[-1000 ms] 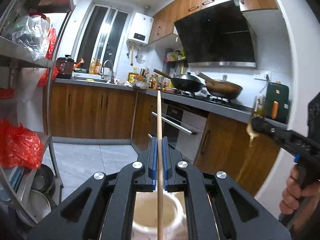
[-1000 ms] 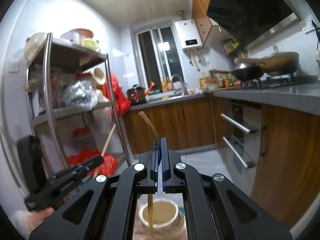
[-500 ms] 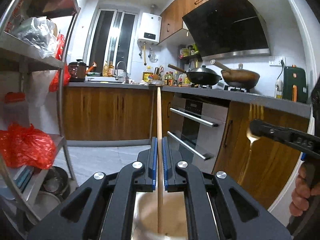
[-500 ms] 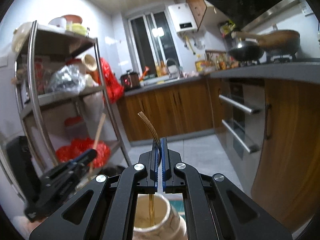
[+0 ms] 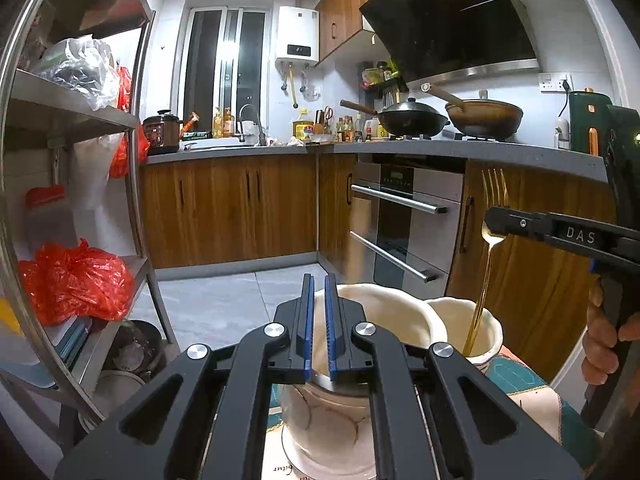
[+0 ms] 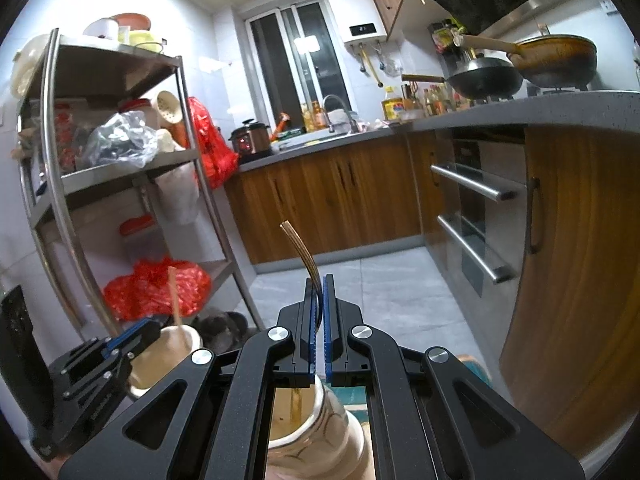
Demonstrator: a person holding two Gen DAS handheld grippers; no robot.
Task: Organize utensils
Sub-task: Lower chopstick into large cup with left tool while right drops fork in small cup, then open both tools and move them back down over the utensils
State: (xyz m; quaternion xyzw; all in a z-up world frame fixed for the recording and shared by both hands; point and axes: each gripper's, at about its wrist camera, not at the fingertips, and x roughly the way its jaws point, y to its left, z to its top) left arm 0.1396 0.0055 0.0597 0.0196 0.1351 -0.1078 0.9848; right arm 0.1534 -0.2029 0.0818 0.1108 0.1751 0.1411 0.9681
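My left gripper (image 5: pixel 317 326) hangs over a cream ceramic jar (image 5: pixel 384 316) with its blue pads slightly apart and nothing between them. In the right wrist view a wooden chopstick (image 6: pixel 174 296) stands in that jar (image 6: pixel 176 344), beside the left gripper (image 6: pixel 132 340). My right gripper (image 6: pixel 319 328) is shut on a gold fork (image 6: pixel 304 256), tines up, its handle reaching down into a second cream jar (image 6: pixel 316 432). In the left wrist view the fork (image 5: pixel 486 264) dips into that jar (image 5: pixel 466 330) under the right gripper (image 5: pixel 496 220).
A steel rack (image 5: pixel 80 160) with red bags stands at the left. Wooden cabinets (image 5: pixel 232 208), an oven (image 5: pixel 404 216) and a counter with woks (image 5: pixel 412 120) lie ahead and to the right. The jars stand on a patterned cloth (image 5: pixel 528 392).
My left gripper has let go of the chopstick, which now stands in the jar. Both grippers have come lower, and the fork's handle has gone deeper into the second jar.
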